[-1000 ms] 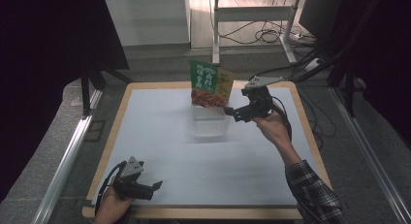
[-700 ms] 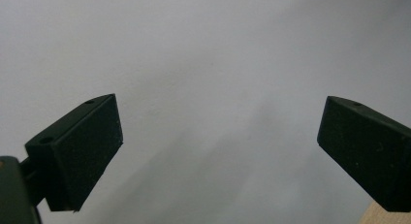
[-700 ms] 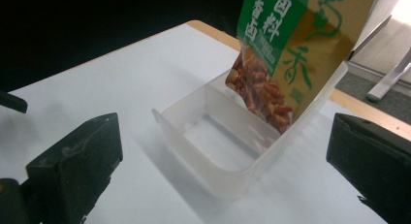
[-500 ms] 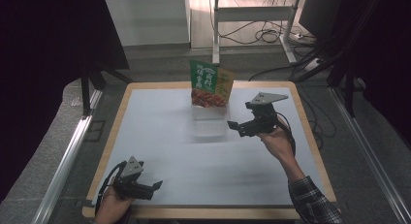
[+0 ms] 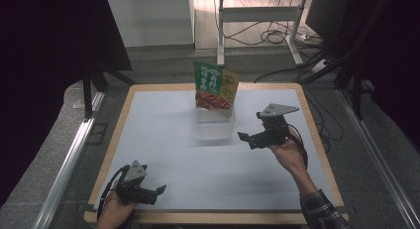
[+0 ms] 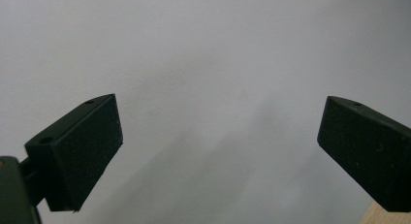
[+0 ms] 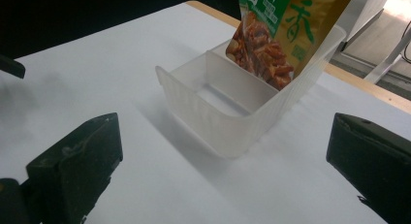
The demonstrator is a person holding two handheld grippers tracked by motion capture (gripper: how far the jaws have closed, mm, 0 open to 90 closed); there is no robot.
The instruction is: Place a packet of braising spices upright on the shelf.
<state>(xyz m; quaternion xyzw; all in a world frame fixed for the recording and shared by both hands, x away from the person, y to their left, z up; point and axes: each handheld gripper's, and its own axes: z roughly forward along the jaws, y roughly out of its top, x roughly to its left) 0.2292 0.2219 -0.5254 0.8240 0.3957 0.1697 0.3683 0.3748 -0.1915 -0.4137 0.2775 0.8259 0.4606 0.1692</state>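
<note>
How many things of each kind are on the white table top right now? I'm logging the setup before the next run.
Snack bag, standing in the bin's far compartment: 1
Clear plastic bin, two compartments: 1
Hand-held grippers, left gripper and right gripper, both empty: 2
Total: 4

A bin [image 5: 214, 129] sits on the table [image 5: 148, 140] just above the frame's centre, with a snack bag [image 5: 215, 85] standing in its far compartment. The right gripper [image 5: 250, 138] is right of the bin. The left gripper [image 5: 157, 192] is at the lower left, well apart.
</note>
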